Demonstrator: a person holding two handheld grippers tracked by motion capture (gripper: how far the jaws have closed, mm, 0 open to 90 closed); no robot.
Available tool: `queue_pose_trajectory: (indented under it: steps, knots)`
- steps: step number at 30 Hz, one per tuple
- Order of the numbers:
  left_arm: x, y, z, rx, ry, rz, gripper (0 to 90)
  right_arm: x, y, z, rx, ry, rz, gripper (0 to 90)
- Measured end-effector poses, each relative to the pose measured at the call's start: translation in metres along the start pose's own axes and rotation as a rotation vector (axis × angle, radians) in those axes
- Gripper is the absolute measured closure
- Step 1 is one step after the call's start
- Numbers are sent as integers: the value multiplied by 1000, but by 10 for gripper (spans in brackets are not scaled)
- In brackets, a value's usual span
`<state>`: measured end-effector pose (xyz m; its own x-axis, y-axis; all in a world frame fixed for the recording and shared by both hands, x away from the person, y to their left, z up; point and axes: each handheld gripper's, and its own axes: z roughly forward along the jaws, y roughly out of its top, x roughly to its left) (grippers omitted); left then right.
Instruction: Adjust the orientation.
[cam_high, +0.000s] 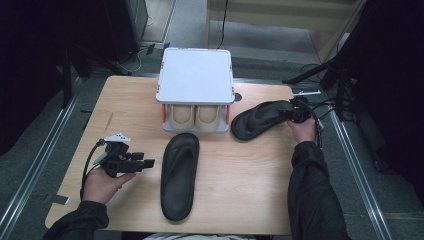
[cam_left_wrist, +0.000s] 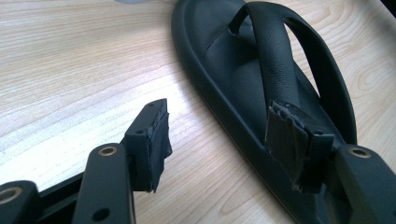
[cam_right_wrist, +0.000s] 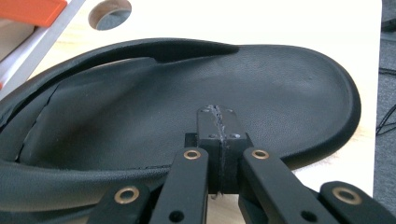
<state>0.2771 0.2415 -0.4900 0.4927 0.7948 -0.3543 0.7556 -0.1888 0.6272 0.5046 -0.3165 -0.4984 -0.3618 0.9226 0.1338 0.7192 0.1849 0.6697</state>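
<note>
Pale wood-grain tabletop carried a white two-level shoe rack at its far edge, with a pair of beige shoes tucked on the lower shelf. Just right of the rack lay a black rubber flip-flop sandal, slanted, its heel end toward the right edge of the table. The right gripper met that heel end; in the right gripper view its jaws were clenched flat together over the footbed, and whether the rim was pinched could not be told. A second black flip-flop lay lengthwise in the middle of the table. The left gripper hovered just left of it, its jaws spread wide and grasping nothing, one pad over bare wood, the other before the strap.

To shift the slanted sandal cleanly, the grip probably wanted the thick heel rim, not the smooth footbed. Room looked tight there: rack leg on one side, table edge and loose cables on the other. Open wood toward the person offered the safer path.
</note>
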Motion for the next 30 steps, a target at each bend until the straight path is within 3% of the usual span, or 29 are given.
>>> queue_pose_trajectory:
  steps: [22, 30]
  knots:
    - [6, 7, -1, -17, -16, -10, 396, 17, -32, -29, 51, 9, -13, 900]
    - [12, 10, 2, 6, -16, -3, 394, 25, -43, -38, 61, 8, -19, 900]
